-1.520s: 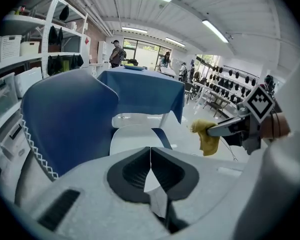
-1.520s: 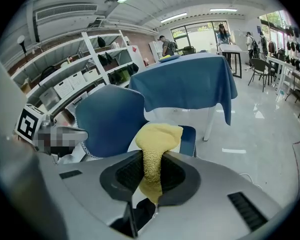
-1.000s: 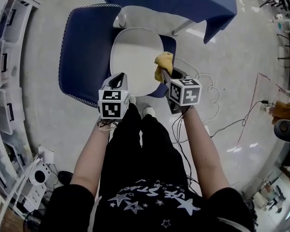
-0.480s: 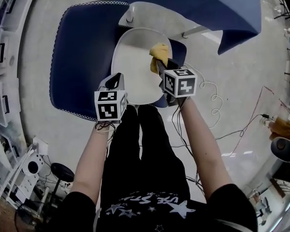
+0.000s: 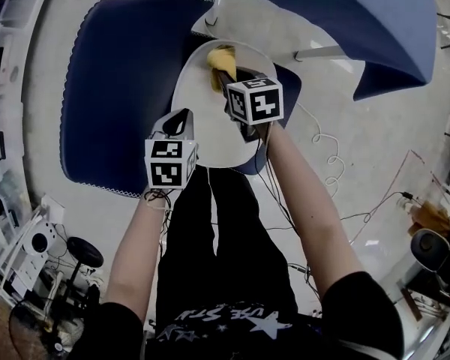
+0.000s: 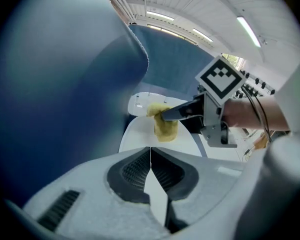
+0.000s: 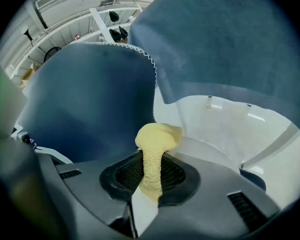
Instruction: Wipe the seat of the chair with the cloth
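**A:** How would you handle this wiping pass?

**B:** The chair (image 5: 217,147) has a broad seat (image 5: 202,111) and the wad is small. I'd judge it needs overlapping strokes from the far end toward the near rim, with steady downward pressure. The right tongs (image 5: 226,72) are pinching the cloth (image 5: 220,57) over the far part of the seat, just short of the backrest (image 5: 240,13). In the left gripper view the wad hangs down and seems to touch the surface. Tilt the tips so that fabric, not hard plastic, meets the seat. The left tongs (image 5: 183,120) are pressed together on nothing, above the near left edge. They could steady the chair if it slides.

**A:** And what is it all made of?

**B:** Largest first. A dark blue mat (image 5: 112,88) with pale zigzag edging lies on the floor (image 5: 41,73). It looks soft and shows on both sides of the seat. At far right a bench (image 5: 345,13) is draped in blue fabric that hangs in loose folds. The seat is a smooth white moulded shell, rounded and slightly dished, so I'd expect the cloth to glide easily. The tongs' pads (image 7: 176,176) are dark and finely ribbed, which should give good grip. The cloth is yellow with a fine knitted weave. It is bunched into a mushroom-shaped wad, its neck squeezed between those pads.
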### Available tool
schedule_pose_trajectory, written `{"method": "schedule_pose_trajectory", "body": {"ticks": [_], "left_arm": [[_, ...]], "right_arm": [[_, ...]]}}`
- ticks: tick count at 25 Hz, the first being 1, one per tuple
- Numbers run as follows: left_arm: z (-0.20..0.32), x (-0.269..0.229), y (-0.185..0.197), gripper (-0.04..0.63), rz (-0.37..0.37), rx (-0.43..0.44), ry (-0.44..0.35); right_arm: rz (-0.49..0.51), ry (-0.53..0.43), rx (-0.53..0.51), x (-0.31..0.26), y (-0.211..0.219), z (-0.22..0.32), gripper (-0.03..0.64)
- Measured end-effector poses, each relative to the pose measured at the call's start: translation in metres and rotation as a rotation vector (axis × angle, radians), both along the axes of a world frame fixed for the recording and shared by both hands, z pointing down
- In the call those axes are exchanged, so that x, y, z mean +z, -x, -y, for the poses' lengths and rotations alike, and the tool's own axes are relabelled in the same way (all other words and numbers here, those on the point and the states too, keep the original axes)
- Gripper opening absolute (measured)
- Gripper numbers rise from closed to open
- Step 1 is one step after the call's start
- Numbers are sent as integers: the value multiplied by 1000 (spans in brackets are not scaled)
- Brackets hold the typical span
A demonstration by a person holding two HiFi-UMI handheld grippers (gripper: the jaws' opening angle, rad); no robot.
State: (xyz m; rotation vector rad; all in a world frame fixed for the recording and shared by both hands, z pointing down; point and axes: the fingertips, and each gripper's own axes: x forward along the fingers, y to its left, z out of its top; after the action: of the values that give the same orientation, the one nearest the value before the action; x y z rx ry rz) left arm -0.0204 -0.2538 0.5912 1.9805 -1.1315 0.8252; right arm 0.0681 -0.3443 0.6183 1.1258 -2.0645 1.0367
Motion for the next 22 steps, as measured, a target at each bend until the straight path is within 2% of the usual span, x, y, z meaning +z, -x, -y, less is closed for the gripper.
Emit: {"method": "schedule_pose_trajectory", "body": {"ticks": [4, 8, 13, 22], "left_arm": [[-1, 8, 0, 20, 5, 2, 8], [-6, 16, -2, 20, 6, 11, 23], [-13, 22, -2, 20, 15, 26, 37], [-19, 26, -22, 20, 8, 57, 51]], "right_arm": [[13, 11, -77, 16, 25, 11, 67], [-27, 26, -129, 40, 34, 17, 67], [-72, 52, -86, 59, 24, 22, 67], [-79, 62, 25, 62, -22, 16, 67]]}}
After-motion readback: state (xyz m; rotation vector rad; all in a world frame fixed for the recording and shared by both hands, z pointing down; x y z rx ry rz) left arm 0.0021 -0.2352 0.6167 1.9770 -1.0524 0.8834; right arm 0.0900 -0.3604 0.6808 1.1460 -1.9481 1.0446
